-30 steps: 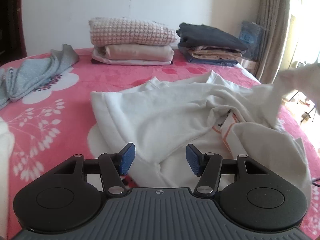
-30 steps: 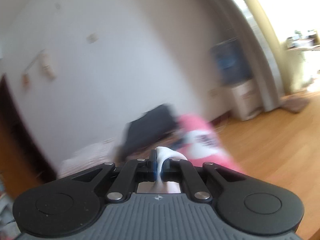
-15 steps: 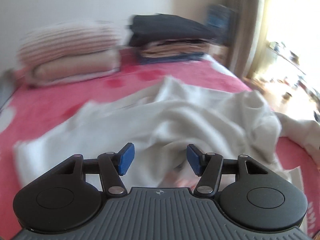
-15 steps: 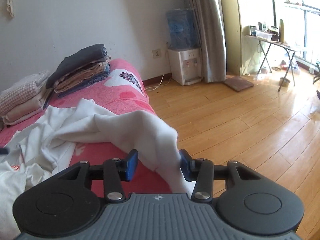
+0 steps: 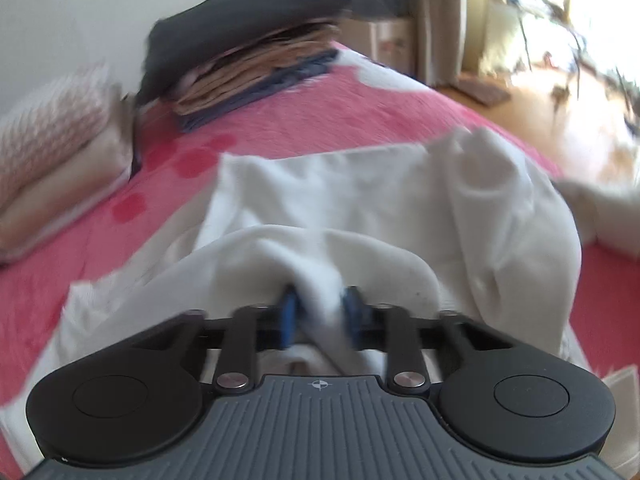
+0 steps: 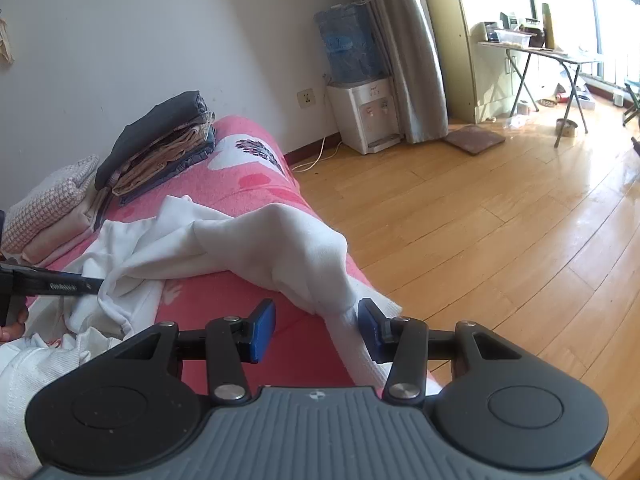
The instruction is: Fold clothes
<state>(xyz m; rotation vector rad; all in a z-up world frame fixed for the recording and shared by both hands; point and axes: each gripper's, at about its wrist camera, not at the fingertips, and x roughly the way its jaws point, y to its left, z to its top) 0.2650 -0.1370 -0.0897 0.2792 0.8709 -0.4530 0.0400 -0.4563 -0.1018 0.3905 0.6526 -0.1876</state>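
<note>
Cloth lay across the near end of the pink bedspread (image 6: 248,196): one white garment (image 5: 400,200), rumpled, its body spread over the bed and a long sleeve (image 6: 316,256) trailing over the bed's edge toward the wooden floor (image 6: 500,240).

The left gripper (image 5: 318,306) had just been closing, and in its own blurred view a bunched fold of the white garment stood between the blue pads (image 5: 289,312), which pressed in on it from both sides. From the right wrist view, that gripper showed only as a dark bar at the left edge, reaching into the garment's crumpled part.

The right gripper (image 6: 316,330) hung at the bed's edge with its jaws partly apart. The sleeve ran down between them; it lay against the right-hand pad (image 6: 370,332), while the left-hand pad stood clear of it, so nothing was pinched there.

Farther up the bed, against the wall, sat two folded stacks: a dark-topped pile (image 6: 160,144) with tan and blue layers under it, and beside it a pink-checked pile (image 6: 52,200). A water dispenser (image 6: 360,80) stood past the bed by the curtain (image 6: 412,52).
</note>
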